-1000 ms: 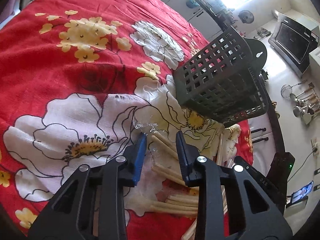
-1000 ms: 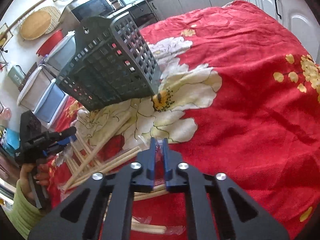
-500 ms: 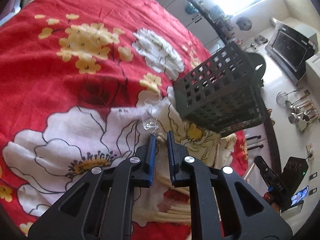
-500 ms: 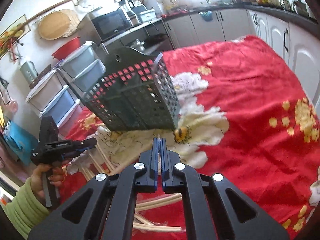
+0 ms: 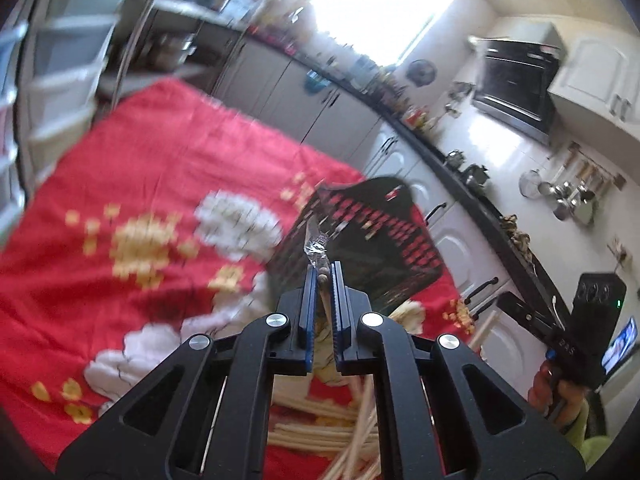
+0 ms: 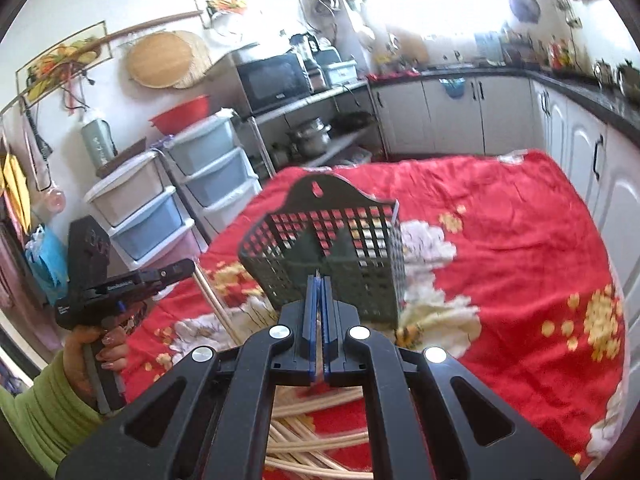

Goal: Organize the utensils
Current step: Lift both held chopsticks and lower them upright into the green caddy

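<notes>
Clamping a plastic-wrapped wooden chopstick (image 5: 320, 276) in the left gripper (image 5: 321, 280), above the red flowered tablecloth (image 5: 168, 168). Right gripper (image 6: 319, 284) pinched on another thin wooden chopstick (image 6: 318, 338). Dark green slotted plastic holder (image 6: 332, 252) just ahead, loose chopsticks (image 6: 316, 446) piled below. Open cloth to the right; cupboards (image 6: 576, 148) along its edge. No lettering legible.

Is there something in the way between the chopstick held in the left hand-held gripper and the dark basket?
Nothing visible blocks it. The left hand-held gripper holds a wrapped chopstick above the red cloth, and the basket lies tipped just beyond its tip, with only open air between.
</notes>
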`<state>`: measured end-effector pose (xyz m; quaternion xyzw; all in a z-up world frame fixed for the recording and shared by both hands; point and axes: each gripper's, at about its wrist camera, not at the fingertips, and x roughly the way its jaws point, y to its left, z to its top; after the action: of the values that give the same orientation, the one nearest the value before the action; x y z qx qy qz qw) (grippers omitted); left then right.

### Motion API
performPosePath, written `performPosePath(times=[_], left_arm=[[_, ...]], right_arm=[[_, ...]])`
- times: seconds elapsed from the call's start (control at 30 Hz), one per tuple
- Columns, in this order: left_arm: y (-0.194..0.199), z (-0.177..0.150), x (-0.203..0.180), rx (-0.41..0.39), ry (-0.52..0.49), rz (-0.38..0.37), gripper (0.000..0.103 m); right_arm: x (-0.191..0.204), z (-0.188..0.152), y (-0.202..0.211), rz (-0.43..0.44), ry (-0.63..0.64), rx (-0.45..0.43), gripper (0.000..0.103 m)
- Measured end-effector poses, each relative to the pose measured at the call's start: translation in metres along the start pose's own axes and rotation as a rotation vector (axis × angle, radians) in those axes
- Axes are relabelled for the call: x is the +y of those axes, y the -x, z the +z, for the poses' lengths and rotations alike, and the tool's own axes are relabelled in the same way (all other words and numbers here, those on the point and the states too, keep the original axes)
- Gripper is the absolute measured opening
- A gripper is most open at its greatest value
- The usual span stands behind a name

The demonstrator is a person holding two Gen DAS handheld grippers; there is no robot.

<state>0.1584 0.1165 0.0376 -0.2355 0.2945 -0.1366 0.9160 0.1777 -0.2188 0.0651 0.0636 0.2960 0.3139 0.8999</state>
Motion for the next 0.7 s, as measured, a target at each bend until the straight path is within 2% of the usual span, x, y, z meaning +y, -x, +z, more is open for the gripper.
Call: performPosePath(times=[0.23,0.7], left_arm=[[0.015,0.017,-0.038,-0.06,-0.093,-0.032,0.003],[0.035,0.049,-0.078,-0.164,-0.174,-0.077,0.003]], right_arm=[[0.016,0.019,0.014,0.02,0.048,-0.057,0.002],[0.037,0.055,0.039,0.023,0.108,-0.159,0.002]])
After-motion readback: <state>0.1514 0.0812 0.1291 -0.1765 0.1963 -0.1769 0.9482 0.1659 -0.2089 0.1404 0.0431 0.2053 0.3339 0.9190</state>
